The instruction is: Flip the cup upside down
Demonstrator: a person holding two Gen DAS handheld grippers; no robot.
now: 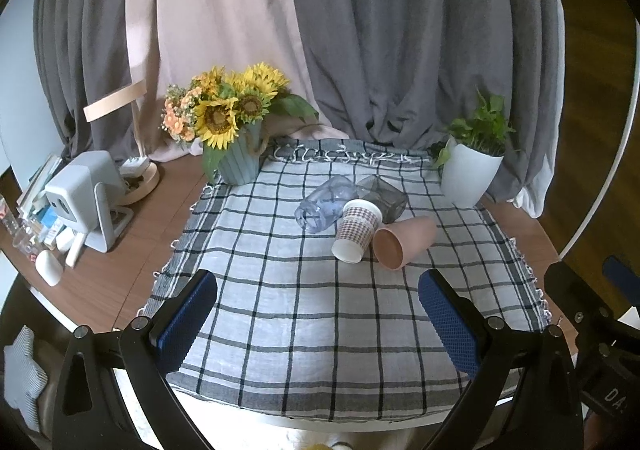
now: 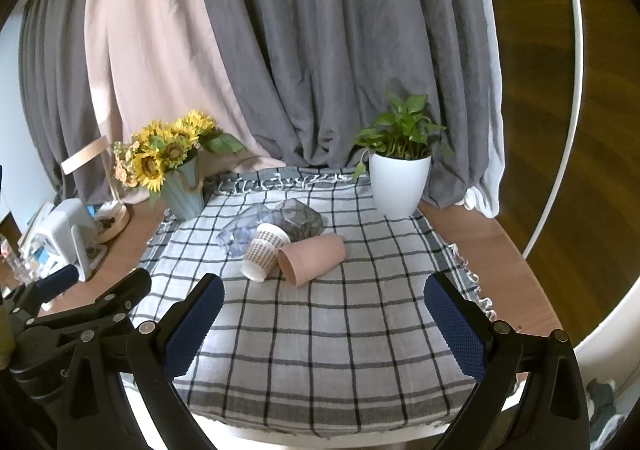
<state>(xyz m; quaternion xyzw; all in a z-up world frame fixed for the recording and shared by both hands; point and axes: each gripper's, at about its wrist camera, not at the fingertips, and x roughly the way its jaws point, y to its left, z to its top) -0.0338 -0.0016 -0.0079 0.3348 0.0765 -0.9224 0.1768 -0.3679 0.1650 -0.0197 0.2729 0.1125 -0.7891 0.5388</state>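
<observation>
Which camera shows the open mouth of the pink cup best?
The left wrist view: the pink cup lies on its side with its mouth turned toward that camera. In the right wrist view the pink cup shows mostly its side, the mouth seen obliquely.

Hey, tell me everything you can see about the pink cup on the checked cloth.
The pink cup is plain, matte and tapered, plastic or ceramic by its look. It lies on its side on the checked cloth, with its open mouth toward the cameras and its base pointing away to the right. Its rim sits against the patterned paper cup. No handle shows; nothing grips it.
</observation>
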